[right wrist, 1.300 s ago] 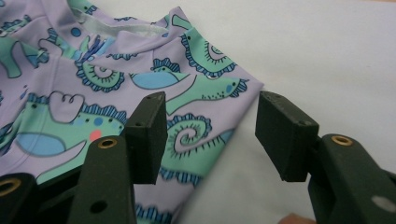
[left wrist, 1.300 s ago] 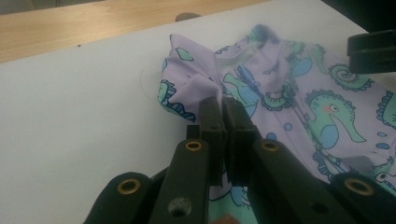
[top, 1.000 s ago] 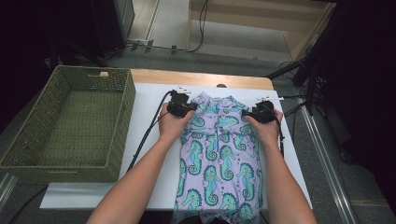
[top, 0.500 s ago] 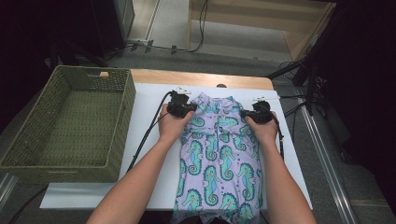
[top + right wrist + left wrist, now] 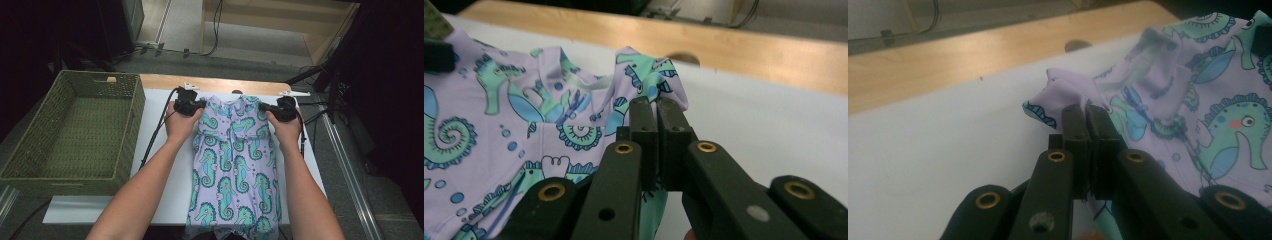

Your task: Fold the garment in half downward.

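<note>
A lilac garment (image 5: 232, 160) printed with teal seahorses lies lengthwise on the white tabletop (image 5: 160, 170), its neck end at the far side. My left gripper (image 5: 195, 106) is at the garment's left shoulder. In the left gripper view, the left gripper (image 5: 1087, 114) is shut on a raised fold of the garment (image 5: 1198, 95). My right gripper (image 5: 279, 111) is at the right shoulder. In the right gripper view, the right gripper (image 5: 655, 107) is shut on a pinched corner of the garment (image 5: 489, 115). Both shoulder corners are lifted slightly off the table.
A green woven basket (image 5: 134, 117) stands empty at the left of the table. A wooden strip (image 5: 220, 84) runs along the far edge, with clips on it. Cables trail from both grippers across the white surface, and the floor beyond holds stands and cords.
Both hands have risen a little, pulling the garment's shoulder corners up with them. The garment's body has stayed flat on the table.
</note>
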`<state>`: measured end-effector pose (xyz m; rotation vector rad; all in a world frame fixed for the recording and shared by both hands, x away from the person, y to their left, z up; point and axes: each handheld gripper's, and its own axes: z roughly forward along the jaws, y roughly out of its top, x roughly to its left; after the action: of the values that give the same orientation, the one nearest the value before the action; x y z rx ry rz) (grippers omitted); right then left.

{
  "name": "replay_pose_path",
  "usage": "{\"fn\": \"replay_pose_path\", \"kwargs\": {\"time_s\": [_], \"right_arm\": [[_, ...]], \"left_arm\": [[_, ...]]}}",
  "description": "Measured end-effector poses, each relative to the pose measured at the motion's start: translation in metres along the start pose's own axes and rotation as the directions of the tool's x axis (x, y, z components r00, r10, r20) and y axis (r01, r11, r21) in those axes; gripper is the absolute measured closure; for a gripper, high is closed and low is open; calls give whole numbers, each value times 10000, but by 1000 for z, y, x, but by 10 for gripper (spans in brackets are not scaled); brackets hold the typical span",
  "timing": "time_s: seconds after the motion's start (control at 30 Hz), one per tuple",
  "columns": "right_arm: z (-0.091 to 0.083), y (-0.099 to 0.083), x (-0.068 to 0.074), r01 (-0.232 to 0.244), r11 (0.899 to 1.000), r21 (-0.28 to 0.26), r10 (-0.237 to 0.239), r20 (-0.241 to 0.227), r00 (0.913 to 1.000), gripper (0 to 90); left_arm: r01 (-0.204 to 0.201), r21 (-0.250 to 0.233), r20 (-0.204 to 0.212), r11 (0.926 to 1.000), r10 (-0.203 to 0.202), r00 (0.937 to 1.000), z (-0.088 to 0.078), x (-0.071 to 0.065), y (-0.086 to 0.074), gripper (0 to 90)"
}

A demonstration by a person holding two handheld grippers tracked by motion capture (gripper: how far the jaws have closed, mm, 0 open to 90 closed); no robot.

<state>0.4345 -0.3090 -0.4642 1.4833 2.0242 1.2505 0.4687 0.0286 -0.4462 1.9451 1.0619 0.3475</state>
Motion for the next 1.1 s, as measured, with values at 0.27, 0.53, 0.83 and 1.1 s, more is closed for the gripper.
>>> {"fn": "replay_pose_path", "kwargs": {"time_s": [0.27,0.53,0.83,1.1], "right_arm": [[-13,54,17,597,9955,-731,-578,273,9980,857],[-30,60,32,700,9769,-2018,-770,-272,9967,854],[-37,-3,38,701,9756,-2082,-895,-854,9923,853],[-72,-41,54,1395,9541,-2651,-1648,-758,9834,851]], "left_arm": [[-580,-879,-828,9944,507,9953,-20,11,51,881],[-290,-1424,-309,9894,249,9992,-35,9,40,878],[-1,-1773,448,9841,82,9990,-55,-10,-5,877],[-583,-2122,847,9755,778,9934,-79,-36,-37,877]]}}
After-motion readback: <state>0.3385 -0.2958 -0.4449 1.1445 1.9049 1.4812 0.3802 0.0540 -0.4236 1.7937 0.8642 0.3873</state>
